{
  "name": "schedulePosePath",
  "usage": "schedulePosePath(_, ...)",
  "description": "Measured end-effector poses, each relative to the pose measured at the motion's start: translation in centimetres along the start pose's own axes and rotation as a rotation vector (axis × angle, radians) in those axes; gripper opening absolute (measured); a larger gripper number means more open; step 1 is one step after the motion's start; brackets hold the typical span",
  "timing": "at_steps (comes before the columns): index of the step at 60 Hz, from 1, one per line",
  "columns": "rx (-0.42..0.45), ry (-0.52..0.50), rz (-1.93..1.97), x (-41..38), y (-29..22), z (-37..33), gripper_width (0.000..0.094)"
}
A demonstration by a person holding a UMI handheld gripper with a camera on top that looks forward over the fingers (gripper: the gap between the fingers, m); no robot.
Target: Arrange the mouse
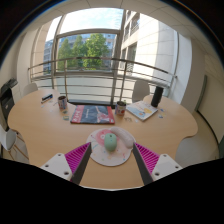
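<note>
A pale green mouse lies on a round, light patterned mouse mat on the wooden table. My gripper is open, its two fingers with magenta pads spread to either side of the mat. The mouse sits just ahead of the fingertips, between them, with a gap at each side, resting on the mat.
Beyond the mat lie a red patterned book or mat, a cup, a small potted plant, and papers with a dark upright object at the right. Chairs stand around the table. A large window lies behind.
</note>
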State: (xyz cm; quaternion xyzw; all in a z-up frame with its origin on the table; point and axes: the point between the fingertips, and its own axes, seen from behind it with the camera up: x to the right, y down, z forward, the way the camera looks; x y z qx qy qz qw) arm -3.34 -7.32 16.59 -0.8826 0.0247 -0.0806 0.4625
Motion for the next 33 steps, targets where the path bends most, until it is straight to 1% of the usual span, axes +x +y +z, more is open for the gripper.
schedulePosePath(8,0.013,-0.004,0.011,-0.4,1.2,-5.7,0.0846)
schedulePosePath(16,0.014,-0.011,0.018,-0.9,3.0,-9.7,0.0847)
schedulePosePath(22,0.009,-0.018,0.025,-0.9,4.2,-11.6,0.0846)
schedulePosePath(33,0.0,-0.015,0.006,-0.7,5.5,-12.5,0.0848)
